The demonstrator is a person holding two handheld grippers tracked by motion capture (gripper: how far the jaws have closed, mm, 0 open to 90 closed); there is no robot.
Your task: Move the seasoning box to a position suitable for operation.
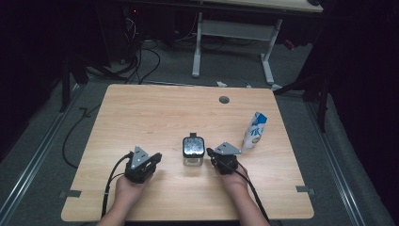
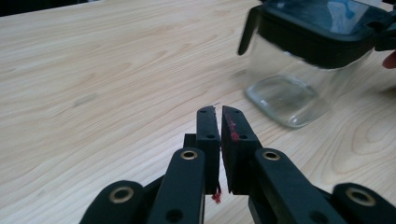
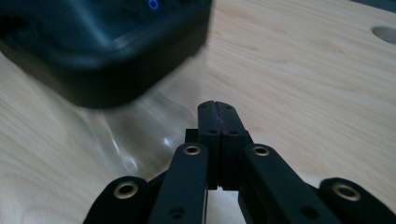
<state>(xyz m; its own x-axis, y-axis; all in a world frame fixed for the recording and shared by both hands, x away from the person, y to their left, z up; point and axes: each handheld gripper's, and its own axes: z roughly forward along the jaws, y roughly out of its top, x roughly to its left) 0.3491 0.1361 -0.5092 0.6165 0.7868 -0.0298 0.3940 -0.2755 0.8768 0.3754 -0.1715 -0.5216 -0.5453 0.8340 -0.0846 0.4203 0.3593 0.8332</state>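
Observation:
A clear glass jar (image 1: 193, 150) with a black lid stands near the middle of the wooden table (image 1: 155, 108). My left gripper (image 1: 155, 157) lies on the table to the jar's left, pointing at it. In the left gripper view its jaws (image 2: 218, 114) stand almost together with nothing between them, and the jar (image 2: 299, 88) is ahead to the right, apart from them. My right gripper (image 1: 210, 153) sits close against the jar's right side. In the right gripper view its jaws (image 3: 215, 108) are shut and empty, with the jar's blurred lid (image 3: 102, 51) looming at the upper left.
A blue-and-white carton (image 1: 254, 131) stands upright to the right of the jar, just beyond the right hand. A round cable hole (image 1: 224, 100) lies near the table's far edge. Cables trail from both grippers toward the near edge.

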